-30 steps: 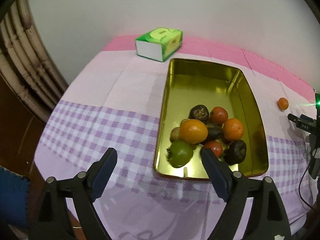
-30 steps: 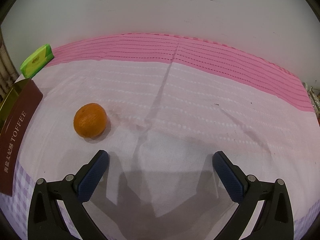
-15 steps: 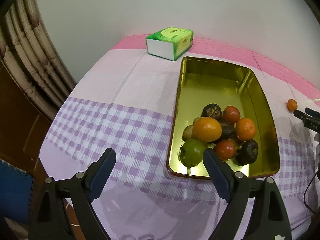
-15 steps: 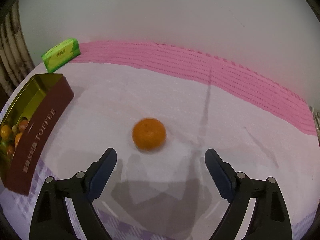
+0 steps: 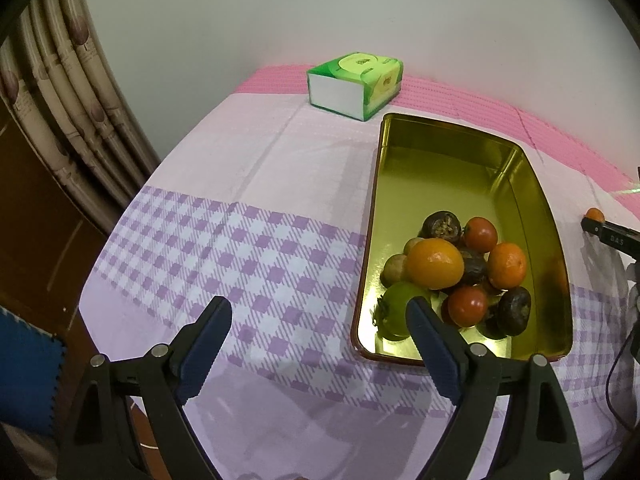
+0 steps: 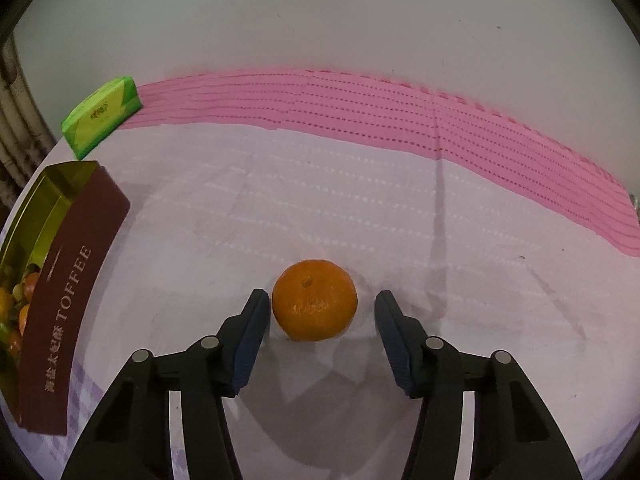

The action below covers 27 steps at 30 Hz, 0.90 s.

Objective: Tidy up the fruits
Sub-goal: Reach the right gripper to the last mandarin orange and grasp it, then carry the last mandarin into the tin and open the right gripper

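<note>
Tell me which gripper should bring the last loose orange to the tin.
Right. The right gripper already brackets the orange, its jaws just closing. The left gripper hovers open over the cloth beside the tin.

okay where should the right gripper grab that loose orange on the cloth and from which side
Across its widest middle, coming from above and the near side. The orange sits stem-up, alone on the cloth, already between the fingers of the right gripper, whose jaws have just been closing; neither pad clearly presses yet.

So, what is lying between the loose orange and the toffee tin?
Nothing: in the right wrist view only bare tablecloth lies between the orange and the tin.
</note>
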{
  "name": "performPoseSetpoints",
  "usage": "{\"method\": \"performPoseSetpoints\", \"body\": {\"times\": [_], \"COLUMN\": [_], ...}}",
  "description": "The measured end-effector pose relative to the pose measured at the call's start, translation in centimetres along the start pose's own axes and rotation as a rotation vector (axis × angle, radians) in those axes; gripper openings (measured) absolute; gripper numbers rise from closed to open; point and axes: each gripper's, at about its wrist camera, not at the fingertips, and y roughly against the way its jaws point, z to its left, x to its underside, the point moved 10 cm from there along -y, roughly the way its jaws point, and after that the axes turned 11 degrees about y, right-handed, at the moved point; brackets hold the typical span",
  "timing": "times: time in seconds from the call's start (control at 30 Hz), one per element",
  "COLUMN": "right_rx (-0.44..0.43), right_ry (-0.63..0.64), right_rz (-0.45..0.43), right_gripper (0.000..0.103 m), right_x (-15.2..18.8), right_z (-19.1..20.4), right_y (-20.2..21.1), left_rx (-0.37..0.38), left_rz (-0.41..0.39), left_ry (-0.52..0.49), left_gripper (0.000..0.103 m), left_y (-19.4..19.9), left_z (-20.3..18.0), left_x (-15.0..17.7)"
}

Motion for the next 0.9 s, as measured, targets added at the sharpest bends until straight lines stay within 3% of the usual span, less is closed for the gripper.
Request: {"method": "performPoseSetpoints", "body": {"times": [0.2,0.47,0.9], "right_rx": [0.014,0.005,-0.014], "right_ry": [0.012,0.006,0.010], "right_rz": [0.001,-0.006,-0.006], "right_gripper": [0.054,0.040,0.039], "right_x": [-0.4,-0.3,0.6], "right_z": [0.3,0.6,1.3], "right_y": [-0.1,0.0,1.2], "left_rx": [-0.003,-0.007,0.000], "left_rz": [0.007,0.006,0.000], "left_ry": [-0.002,-0.005,-0.011], "left_gripper": [0.088,0.088,0.090], "left_y": [-0.1,-0.2,0.1], "left_z": [0.0,-0.2,-0.5], "left_x": [0.0,0.1,0.3]}}
